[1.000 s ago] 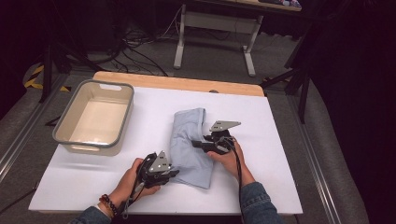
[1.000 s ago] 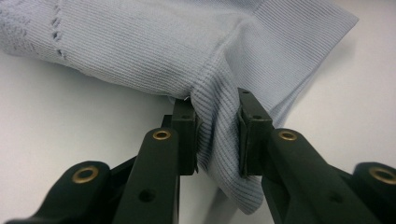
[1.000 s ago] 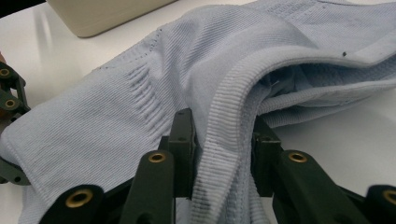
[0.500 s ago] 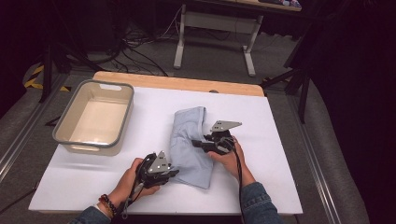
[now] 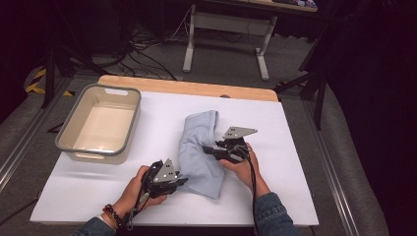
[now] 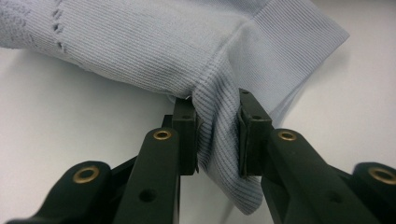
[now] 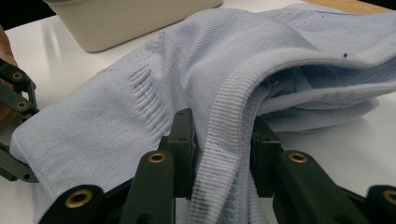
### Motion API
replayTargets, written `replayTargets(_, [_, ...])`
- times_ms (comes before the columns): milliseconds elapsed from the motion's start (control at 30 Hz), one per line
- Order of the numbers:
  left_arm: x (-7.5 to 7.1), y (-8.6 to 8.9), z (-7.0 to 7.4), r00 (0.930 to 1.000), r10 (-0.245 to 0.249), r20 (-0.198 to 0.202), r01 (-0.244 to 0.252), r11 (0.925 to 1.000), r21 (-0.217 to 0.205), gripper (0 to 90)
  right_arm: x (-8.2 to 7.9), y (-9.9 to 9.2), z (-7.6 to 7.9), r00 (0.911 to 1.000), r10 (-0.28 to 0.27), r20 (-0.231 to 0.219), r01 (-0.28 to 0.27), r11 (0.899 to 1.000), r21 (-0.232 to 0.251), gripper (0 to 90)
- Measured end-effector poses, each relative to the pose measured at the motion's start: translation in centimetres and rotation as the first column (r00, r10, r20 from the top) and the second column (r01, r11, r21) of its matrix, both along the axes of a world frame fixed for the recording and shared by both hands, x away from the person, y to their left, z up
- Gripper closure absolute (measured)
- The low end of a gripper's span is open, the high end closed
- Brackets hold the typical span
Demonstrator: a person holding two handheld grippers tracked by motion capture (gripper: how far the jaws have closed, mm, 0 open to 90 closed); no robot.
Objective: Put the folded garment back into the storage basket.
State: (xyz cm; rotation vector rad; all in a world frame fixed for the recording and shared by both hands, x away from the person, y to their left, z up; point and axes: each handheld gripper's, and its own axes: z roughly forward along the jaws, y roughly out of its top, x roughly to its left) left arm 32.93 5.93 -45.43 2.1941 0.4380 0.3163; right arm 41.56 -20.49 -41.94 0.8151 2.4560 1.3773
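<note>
A pale blue knitted garment (image 5: 199, 152) lies folded on the white table (image 5: 295, 196), near its front. My left gripper (image 5: 181, 180) is at the garment's near left edge, shut on a bunched ribbed hem (image 6: 217, 130) in the left gripper view. My right gripper (image 5: 209, 149) comes in from the right, shut on a thick ribbed band (image 7: 224, 135) of the same garment (image 7: 140, 93). Part of the left gripper (image 7: 14, 93) shows at the left edge of the right gripper view.
A grey-rimmed beige tub (image 5: 101, 123) stands empty at the table's left; its wall (image 7: 126, 18) appears at the top of the right gripper view. A wooden strip (image 5: 187, 87) runs along the far edge. Table legs and cables lie on the floor beyond.
</note>
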Motion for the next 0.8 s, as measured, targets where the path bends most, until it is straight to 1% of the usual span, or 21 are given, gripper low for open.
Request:
replayTargets(333, [-0.1, 0.2, 0.2, 0.9999, 0.006, 0.015, -0.006, 1.0000, -0.006, 74.0, -0.3, 0.0, 0.4, 0.9997, -0.002, 0.022, 0.002, 1.000, 0.000, 68.8])
replayTargets(367, [-0.1, 0.2, 0.2, 0.9999, 0.004, 0.011, -0.003, 0.9999, -0.011, 73.9, -0.3, 0.0, 0.5, 0.9997, -0.003, 0.023, 0.003, 1.000, 0.000, 68.8])
replayTargets(433, [-0.1, 0.3, 0.2, 0.9998, 0.002, 0.020, -0.002, 1.0000, -0.008, 73.9, -0.3, 0.0, 0.5, 0.9998, -0.003, 0.022, 0.003, 1.000, 0.000, 68.8])
replayTargets(600, [-0.1, 0.4, 0.4, 0.9997, -0.003, 0.024, 0.003, 1.0000, -0.009, 74.0, -0.4, 0.1, 0.7, 0.9996, -0.004, 0.027, 0.004, 1.000, 0.006, 68.7])
replayTargets(800, [-0.1, 0.6, 0.5, 0.9997, 0.009, 0.024, -0.009, 0.9996, -0.027, 74.0, -0.7, 0.1, 1.1, 0.9990, -0.010, 0.045, 0.009, 1.000, 0.006, 68.5])
